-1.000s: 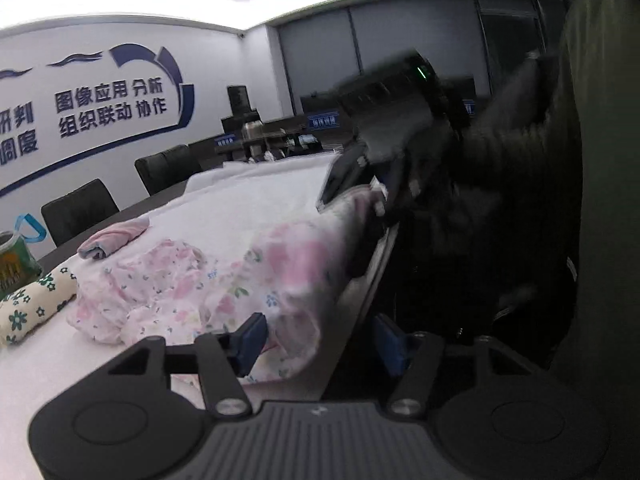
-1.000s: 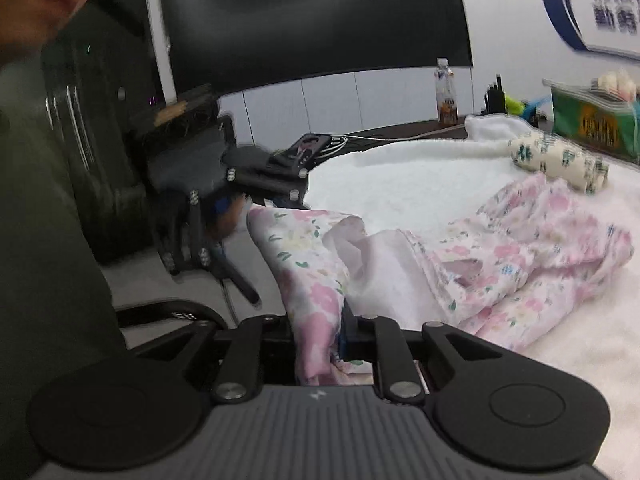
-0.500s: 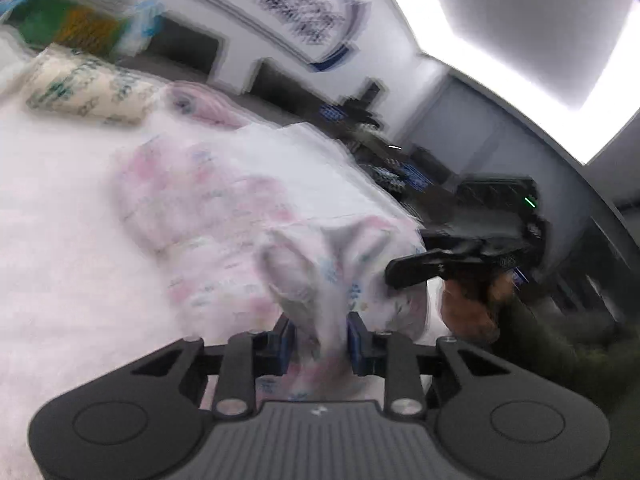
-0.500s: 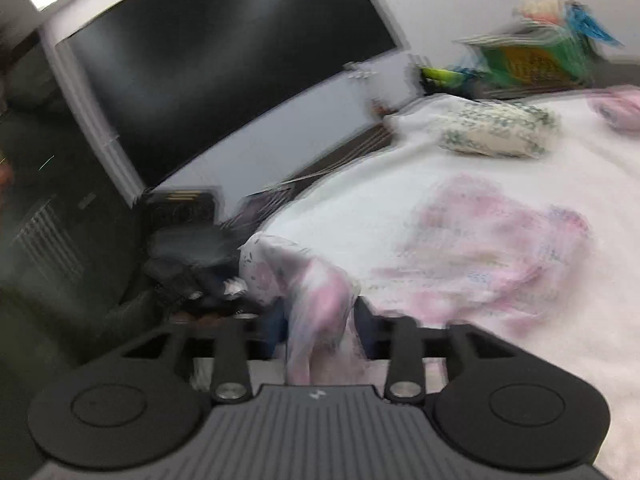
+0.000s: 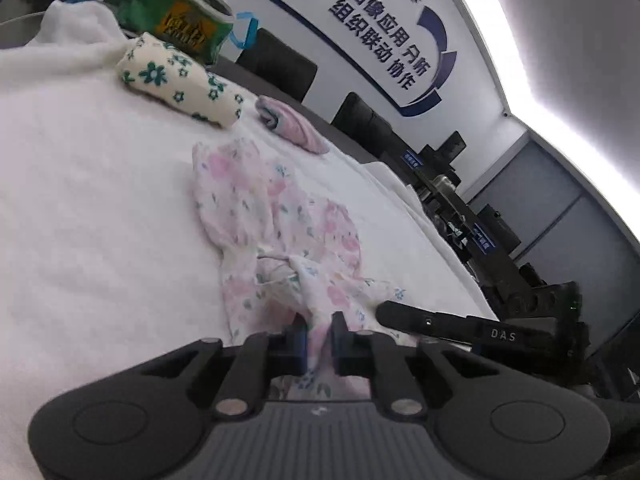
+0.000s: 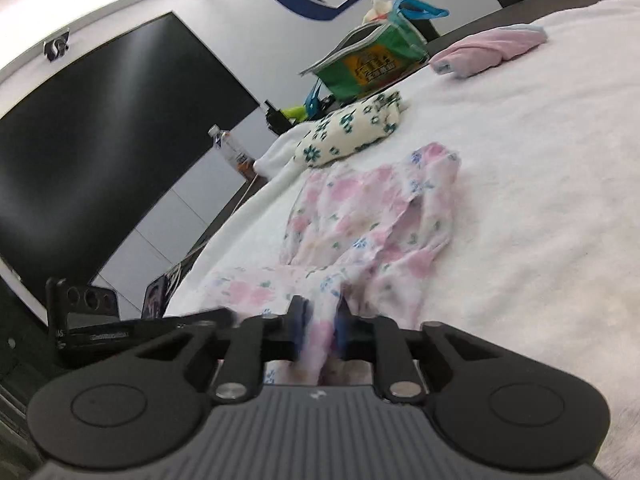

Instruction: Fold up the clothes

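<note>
On white blanket [image 5: 80, 208], floral garment [image 5: 276, 216] crumpled, long axis running from 6 toward 11 o'clock in left view. Near edge pinched in left gripper [image 5: 319, 338] and right gripper [image 6: 320, 326], jaws just narrowed onto cloth.

Left wrist view: mounted just behind left hand-held gripper [image 5: 319, 340], low over counter [image 5: 80, 220], rolled, facing along cloth toward wall lettering [image 5: 376, 28] and chairs. Right wrist view: just behind right hand-held gripper [image 6: 320, 328], equally low, rolled the other way, facing toward dark screen [image 6: 100, 128] and green bag [image 6: 368, 60]. Both very near garment [image 5: 276, 220], its near edge filling the frame bottom. Shared: garment, flowered roll [image 6: 348, 128], pink bundle [image 6: 488, 50], green bag. Each view catches the other gripper at its side.
</note>
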`<act>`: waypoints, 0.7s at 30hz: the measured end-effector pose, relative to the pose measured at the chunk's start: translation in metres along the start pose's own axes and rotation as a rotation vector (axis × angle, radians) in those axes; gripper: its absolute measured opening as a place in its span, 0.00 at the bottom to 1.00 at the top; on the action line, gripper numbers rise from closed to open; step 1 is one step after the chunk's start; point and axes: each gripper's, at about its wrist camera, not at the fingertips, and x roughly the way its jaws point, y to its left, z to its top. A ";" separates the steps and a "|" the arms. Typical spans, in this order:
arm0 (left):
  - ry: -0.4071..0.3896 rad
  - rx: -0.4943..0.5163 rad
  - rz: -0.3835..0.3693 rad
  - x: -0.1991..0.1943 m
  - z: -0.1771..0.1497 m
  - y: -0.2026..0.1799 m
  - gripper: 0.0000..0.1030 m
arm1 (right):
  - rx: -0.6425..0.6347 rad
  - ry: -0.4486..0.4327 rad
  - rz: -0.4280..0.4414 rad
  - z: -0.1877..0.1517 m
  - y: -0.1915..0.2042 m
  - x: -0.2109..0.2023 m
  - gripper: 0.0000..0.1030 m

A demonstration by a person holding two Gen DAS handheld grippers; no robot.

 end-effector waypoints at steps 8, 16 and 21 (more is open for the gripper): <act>-0.093 0.049 0.083 -0.027 0.002 -0.001 0.46 | -0.100 -0.090 -0.135 -0.013 0.015 -0.003 0.34; -0.165 0.271 0.294 -0.008 -0.009 -0.050 0.39 | -0.095 -0.167 -0.203 -0.010 0.019 -0.011 0.45; -0.168 0.141 0.254 -0.005 -0.013 -0.037 0.21 | -0.072 -0.163 -0.199 -0.020 0.017 -0.003 0.29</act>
